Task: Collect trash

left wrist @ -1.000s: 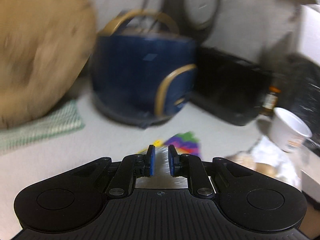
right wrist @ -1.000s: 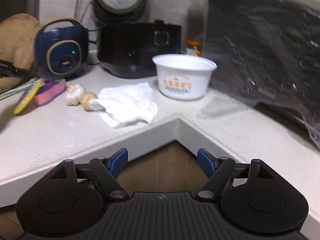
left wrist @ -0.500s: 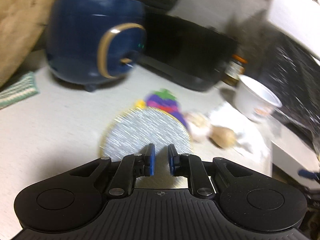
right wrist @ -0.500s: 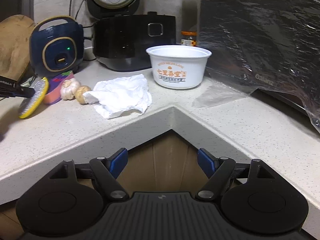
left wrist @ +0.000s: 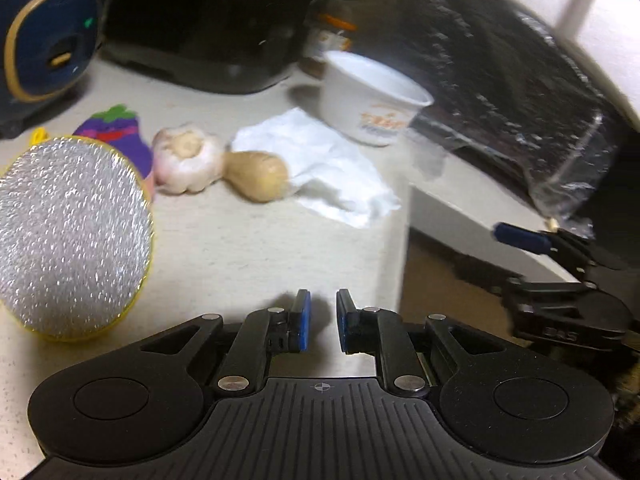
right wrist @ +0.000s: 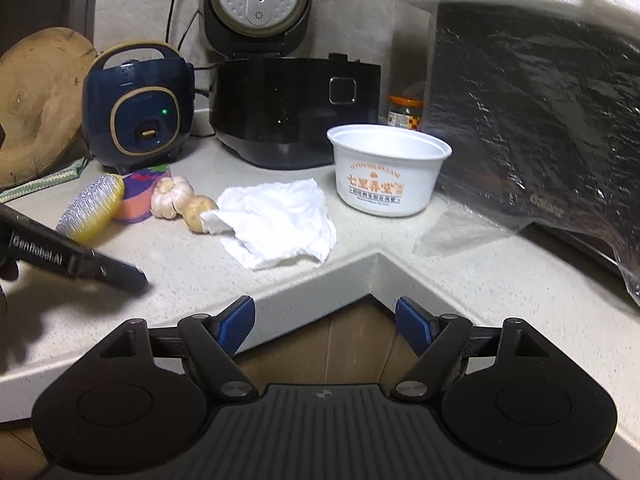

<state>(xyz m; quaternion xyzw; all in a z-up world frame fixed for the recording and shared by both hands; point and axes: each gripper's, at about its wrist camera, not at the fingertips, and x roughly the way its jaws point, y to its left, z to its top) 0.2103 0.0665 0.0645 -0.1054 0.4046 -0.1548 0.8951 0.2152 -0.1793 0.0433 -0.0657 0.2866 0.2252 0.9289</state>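
A crumpled white paper towel point(right wrist: 280, 222) lies on the counter near the inner corner; it also shows in the left wrist view point(left wrist: 320, 168). A white disposable bowl point(right wrist: 386, 174) with orange print stands to its right, also in the left wrist view point(left wrist: 370, 102). A clear plastic film point(right wrist: 452, 232) lies by the bowl. My left gripper point(left wrist: 321, 320) is nearly shut and empty, low over the counter short of the towel. My right gripper point(right wrist: 325, 320) is open and empty, off the counter's edge in front of the corner.
A garlic bulb point(right wrist: 172, 196) and a small potato point(right wrist: 198, 212) touch the towel's left side. A silver scrub pad point(left wrist: 68, 232) and a purple sponge point(right wrist: 140, 192) lie left. A blue cooker point(right wrist: 138, 108), a black rice cooker point(right wrist: 292, 108), a jar point(right wrist: 404, 112) and a wrapped microwave point(right wrist: 540, 120) stand behind.
My left gripper has swung right, from the blue cooker and scrub pad toward the garlic, towel and bowl. My right gripper has stayed open and shifted slightly.
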